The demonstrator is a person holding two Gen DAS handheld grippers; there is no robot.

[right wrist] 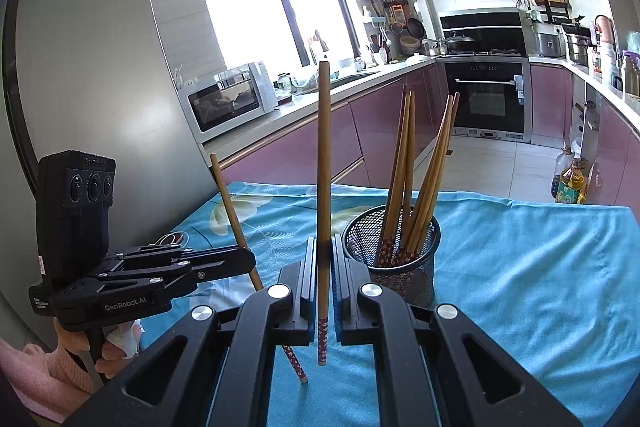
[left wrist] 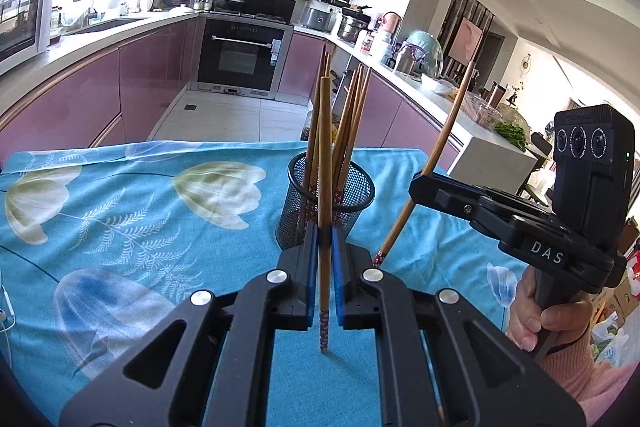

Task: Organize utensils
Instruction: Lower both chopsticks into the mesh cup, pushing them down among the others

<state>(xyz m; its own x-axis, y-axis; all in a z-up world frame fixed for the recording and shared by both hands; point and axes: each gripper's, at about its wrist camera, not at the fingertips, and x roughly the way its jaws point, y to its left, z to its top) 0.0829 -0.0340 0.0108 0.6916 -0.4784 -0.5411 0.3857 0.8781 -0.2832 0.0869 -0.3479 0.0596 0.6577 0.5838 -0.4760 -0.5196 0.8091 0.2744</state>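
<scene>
Two chopsticks held upright, one per gripper, near the mesh cup.
Left gripper (left wrist: 325, 247) clamps a chopstick (left wrist: 325, 163) just in front of the cup (left wrist: 294, 211); right gripper (right wrist: 325, 267) clamps another chopstick (right wrist: 324, 155), cup (right wrist: 400, 267) just right of it. Cup stands on the blue floral cloth (left wrist: 120, 211) and holds several chopsticks (right wrist: 416, 179) leaning apart, patterned ends down. Kitchen counters beyond.

The mesh cup (left wrist: 324, 203) hides the lower ends of its chopsticks (left wrist: 352, 115). Both gripper bodies are cut off by the bottom edges.
</scene>
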